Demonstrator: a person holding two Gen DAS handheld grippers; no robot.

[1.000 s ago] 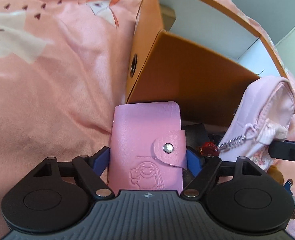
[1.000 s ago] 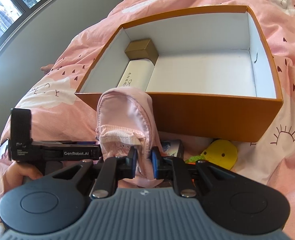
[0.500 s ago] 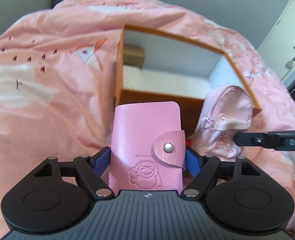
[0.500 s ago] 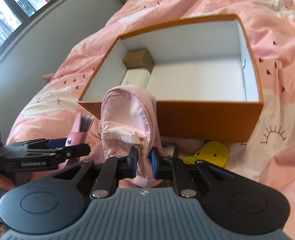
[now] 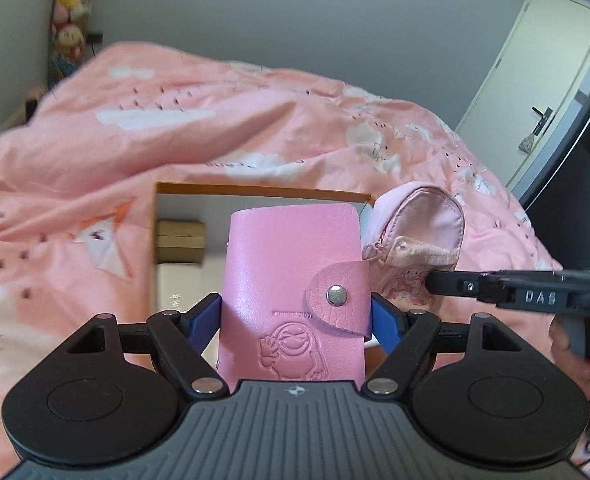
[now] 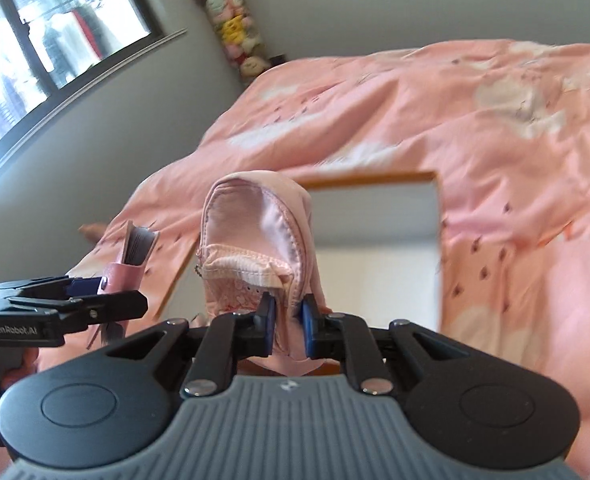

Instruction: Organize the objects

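Left gripper [image 5: 295, 316]: blue-padded jaws set wide and clamped on the two side edges of a glossy pink leather card wallet [image 5: 291, 280] with a snap-button flap and an embossed cartoon figure. The wallet stands upright between the pads, its top edge well forward of them.

Right gripper [image 6: 287, 326]: jaws nearly together, pinching the lower fabric of a pale pink zippered fabric pouch [image 6: 255, 240] shaped like a small backpack. The pouch rises upright ahead of the pads, with a front pocket and a short bead chain at its left side.

Just to the right of the left gripper, the pouch [image 5: 415, 240] and the black finger of the right gripper [image 5: 447, 283] appear alongside the wallet; a hand [image 5: 575, 344] grips its handle.

Beyond and below both held items: an orange open-topped cardboard box with white interior [image 5: 183, 190]. Inside, at its left end, a small gold-brown cardboard carton [image 5: 181, 240] and a white item, blurred.

Under and past the box: a pink printed duvet [image 5: 175, 140]. Furthest: grey wall, a stack of plush toys [image 5: 69, 32], a white door [image 5: 535, 72].
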